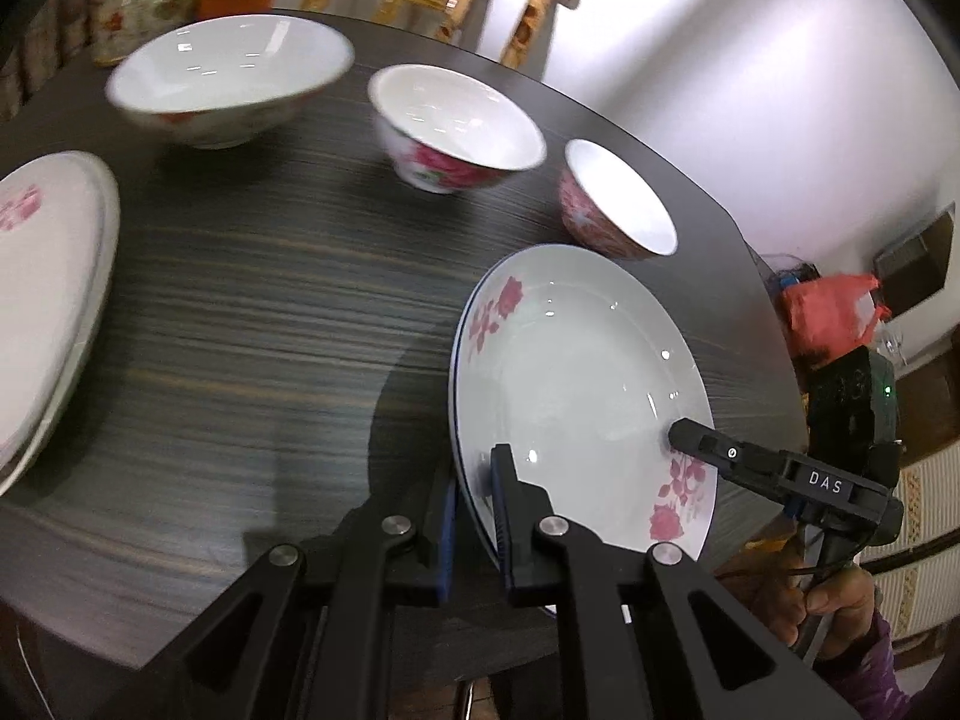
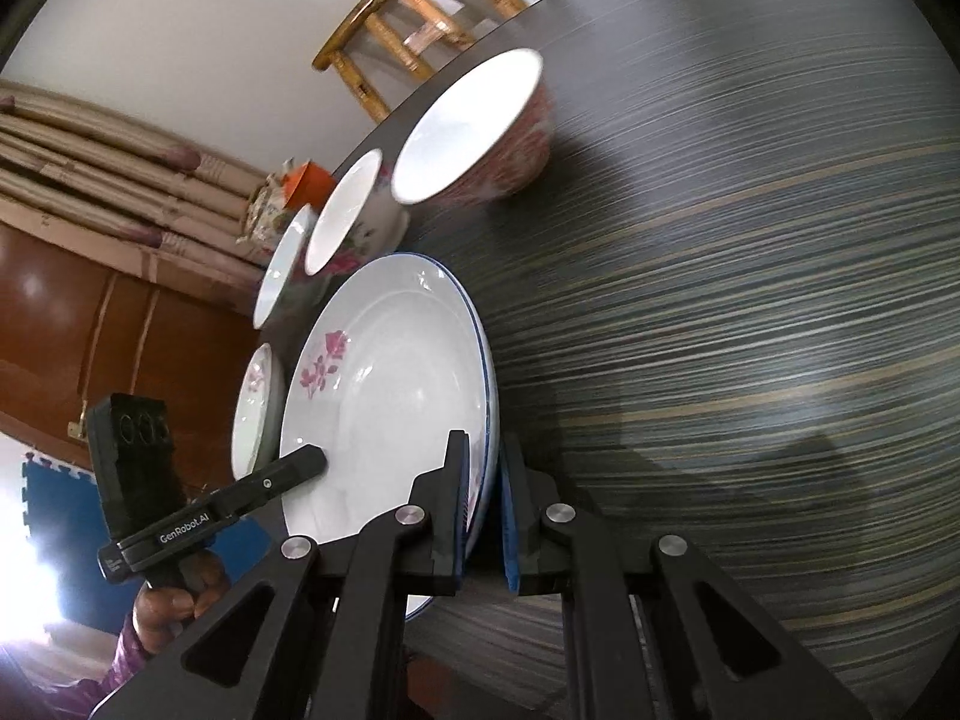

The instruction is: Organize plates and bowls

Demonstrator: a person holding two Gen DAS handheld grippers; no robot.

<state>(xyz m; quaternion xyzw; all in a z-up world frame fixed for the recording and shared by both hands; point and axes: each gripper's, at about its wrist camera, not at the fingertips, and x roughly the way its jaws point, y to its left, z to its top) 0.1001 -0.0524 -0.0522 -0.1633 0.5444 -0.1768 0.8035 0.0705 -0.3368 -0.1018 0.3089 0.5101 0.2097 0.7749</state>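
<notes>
At the table's (image 1: 240,312) near edge, the rose-patterned plate (image 1: 576,372) is clamped at opposite rims — left gripper (image 1: 477,498) and right gripper (image 2: 483,498) both clenched on it. Glazed ceramic: rigid, slick, breakable — grip the rim only.

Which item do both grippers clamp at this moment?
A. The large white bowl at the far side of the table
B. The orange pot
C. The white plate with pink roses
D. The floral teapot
C: the left gripper and the right gripper each pinch opposite rim edges of the rose-printed plate; the bowls stand untouched on the table.
</notes>
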